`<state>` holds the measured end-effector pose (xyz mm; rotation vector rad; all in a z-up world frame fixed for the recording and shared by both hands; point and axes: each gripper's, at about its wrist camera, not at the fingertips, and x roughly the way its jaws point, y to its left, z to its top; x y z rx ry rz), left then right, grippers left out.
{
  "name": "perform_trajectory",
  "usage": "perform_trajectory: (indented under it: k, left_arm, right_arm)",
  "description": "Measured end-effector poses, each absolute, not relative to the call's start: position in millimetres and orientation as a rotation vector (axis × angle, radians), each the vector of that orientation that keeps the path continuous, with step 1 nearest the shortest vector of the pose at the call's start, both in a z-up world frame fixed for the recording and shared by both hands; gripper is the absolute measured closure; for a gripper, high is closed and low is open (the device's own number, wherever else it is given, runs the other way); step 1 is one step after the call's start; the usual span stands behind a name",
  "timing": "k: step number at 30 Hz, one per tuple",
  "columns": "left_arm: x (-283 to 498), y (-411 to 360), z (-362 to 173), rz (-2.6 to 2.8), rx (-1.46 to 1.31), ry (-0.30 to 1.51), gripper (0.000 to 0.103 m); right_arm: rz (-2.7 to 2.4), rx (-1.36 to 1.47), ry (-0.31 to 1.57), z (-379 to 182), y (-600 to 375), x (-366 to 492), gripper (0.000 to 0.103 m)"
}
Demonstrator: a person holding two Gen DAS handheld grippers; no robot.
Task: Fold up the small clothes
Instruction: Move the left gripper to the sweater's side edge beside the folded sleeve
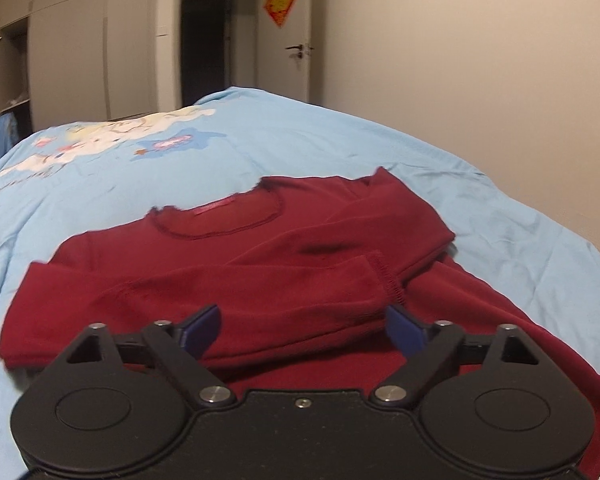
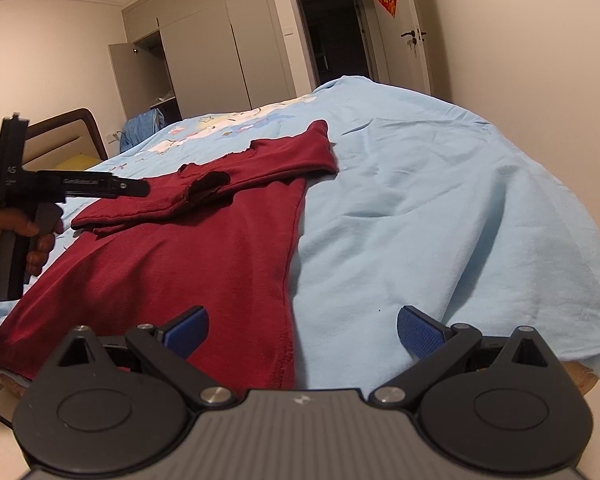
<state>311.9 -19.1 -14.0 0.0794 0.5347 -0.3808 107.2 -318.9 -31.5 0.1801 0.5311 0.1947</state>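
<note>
A dark red long-sleeved top (image 1: 260, 264) lies flat on the light blue bed cover (image 1: 340, 140), neckline at the far end, both sleeves folded across the chest. My left gripper (image 1: 302, 328) hovers open just over the near folded sleeve, blue pads apart, nothing between them. In the right wrist view the same top (image 2: 180, 264) stretches away from the lower left. My right gripper (image 2: 302, 332) stands open above the top's right side edge near the hem, holding nothing. The left gripper (image 2: 140, 188) shows there from the side, held by a hand (image 2: 16, 240).
The bed cover (image 2: 440, 208) spreads wide to the right with soft wrinkles and drops off at the near right edge. A cartoon print (image 1: 100, 144) marks its far part. A wooden headboard (image 2: 80, 124) stands left; wardrobe (image 2: 204, 60) and doorway (image 2: 336, 36) are beyond.
</note>
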Motion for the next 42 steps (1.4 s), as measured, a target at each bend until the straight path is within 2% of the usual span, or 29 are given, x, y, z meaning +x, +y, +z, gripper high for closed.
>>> perform_trajectory:
  k: [6,22,28,34,42]
  left_arm:
    - [289.1,29.2,-11.4,-0.255,-0.009,0.541,0.001]
    - [249.4,130.0,-46.7,0.078,-0.209,0.643,0.001]
    - [272.4,156.1,-38.2,0.161,-0.263,0.588,0.001]
    - [311.6,149.2,-46.3,0.232,-0.072,0.601,0.002]
    - [340.7,153.6,-47.8,0.260,-0.075,0.499,0.002]
  right_arm:
    - [0.196,0.168,0.520,-30.1,-312.2,115.8,0.000]
    - [0.232,0.101,0.515,-19.3,-270.2,181.1,0.000]
    - [0.241,0.010,0.468,-7.2,-245.7,212.2,0.000]
    - [0.262,0.018,0.423,7.2,-216.5,267.1,0.000]
    - [0.244,-0.047,0.441,-11.5,-178.0,321.2,0.000]
